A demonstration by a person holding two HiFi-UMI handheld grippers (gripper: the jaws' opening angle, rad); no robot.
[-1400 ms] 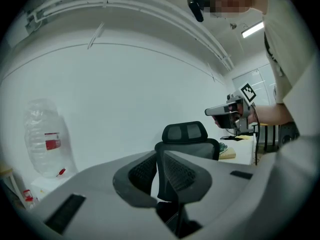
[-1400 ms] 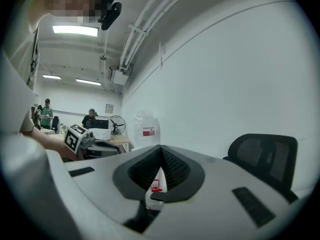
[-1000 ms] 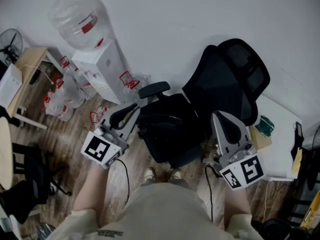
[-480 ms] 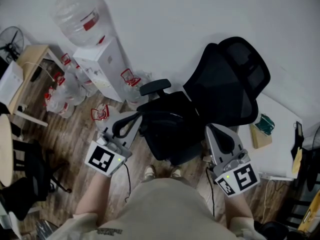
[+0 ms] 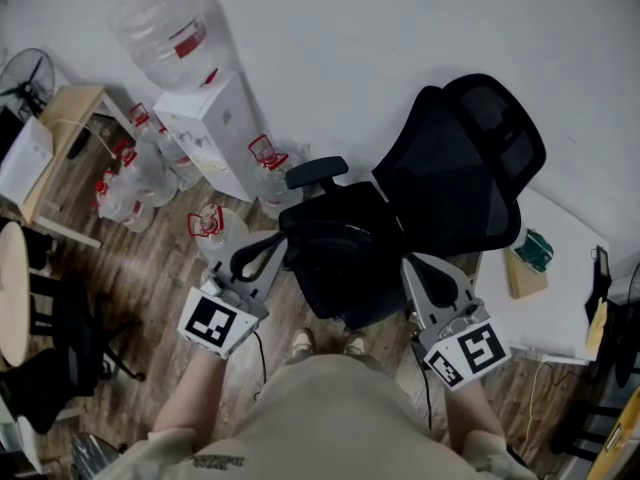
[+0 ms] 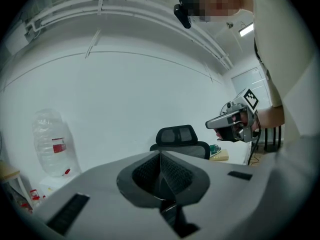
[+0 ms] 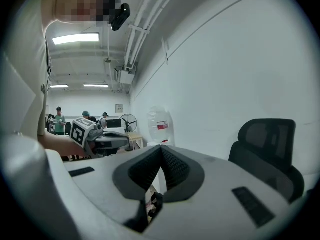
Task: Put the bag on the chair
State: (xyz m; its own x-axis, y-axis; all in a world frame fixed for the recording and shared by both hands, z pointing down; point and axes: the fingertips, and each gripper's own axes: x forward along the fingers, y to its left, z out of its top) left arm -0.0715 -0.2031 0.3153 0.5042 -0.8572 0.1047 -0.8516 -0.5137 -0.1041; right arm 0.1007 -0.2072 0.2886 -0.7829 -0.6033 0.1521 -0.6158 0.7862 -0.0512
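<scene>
Your left gripper (image 5: 272,251) and right gripper (image 5: 412,271) each have their ribbed dark pads pressed together on nothing, one at either side of the black mesh-backed office chair (image 5: 470,168). The soft black fabric bag (image 5: 335,263) lies on its seat. The clear, rounded plastic water jug (image 5: 165,28) on the white boxy dispenser (image 5: 205,128) has a red label, its print too small to read.

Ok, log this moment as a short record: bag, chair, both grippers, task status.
bag: dark bag, lying on the seat
chair: black office chair, upright, near the white wall
left: left gripper shut, nothing between its jaws, by the seat's left front
right: right gripper shut, empty, by the seat's right front
status: bag appears to be in place
</scene>
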